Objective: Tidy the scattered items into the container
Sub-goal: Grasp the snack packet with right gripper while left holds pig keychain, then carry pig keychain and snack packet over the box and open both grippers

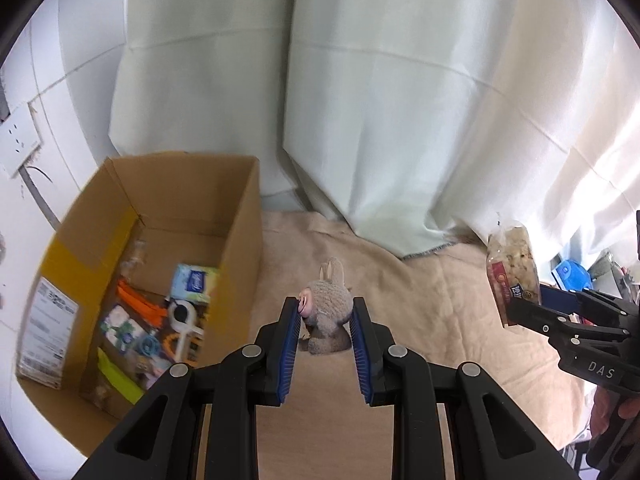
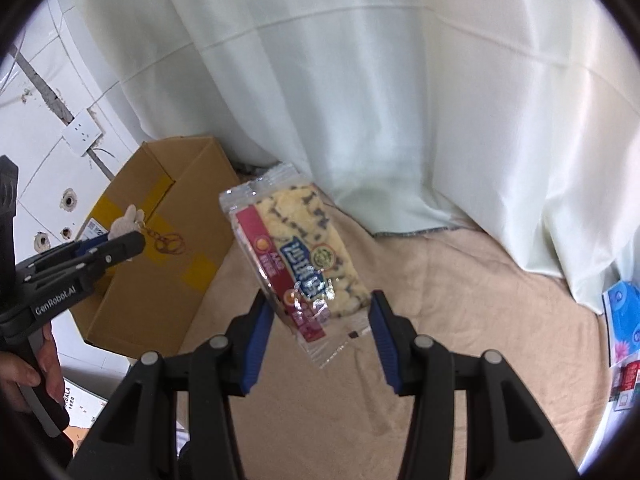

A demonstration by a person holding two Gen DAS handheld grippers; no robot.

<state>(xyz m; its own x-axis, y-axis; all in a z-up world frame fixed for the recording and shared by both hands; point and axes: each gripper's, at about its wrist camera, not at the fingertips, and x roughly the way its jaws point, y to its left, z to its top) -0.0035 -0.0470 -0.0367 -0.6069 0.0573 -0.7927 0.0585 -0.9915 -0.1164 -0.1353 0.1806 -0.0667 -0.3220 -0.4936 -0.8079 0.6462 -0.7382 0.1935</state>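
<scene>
A grey plush bunny (image 1: 328,312) with a keychain sits between the blue pads of my left gripper (image 1: 326,310), which is shut on it above the beige cloth. The open cardboard box (image 1: 240,240) stands just to its left and holds several items. In the right wrist view, the left gripper (image 2: 128,238) hangs over the box (image 2: 160,280), and the bunny's key rings (image 2: 170,242) dangle from it. My right gripper (image 2: 320,300) is shut on a clear snack packet (image 2: 304,248) with a red and blue label. That packet (image 1: 512,272) is held aloft at the right, in the right gripper (image 1: 520,314).
A pale curtain (image 1: 360,120) hangs behind and reaches down to the beige cloth (image 1: 440,340). A wall socket (image 2: 82,136) sits on the white wall at left. Blue tissue packs (image 2: 622,312) lie at the far right edge. A hand (image 2: 24,376) grips the left gripper's handle.
</scene>
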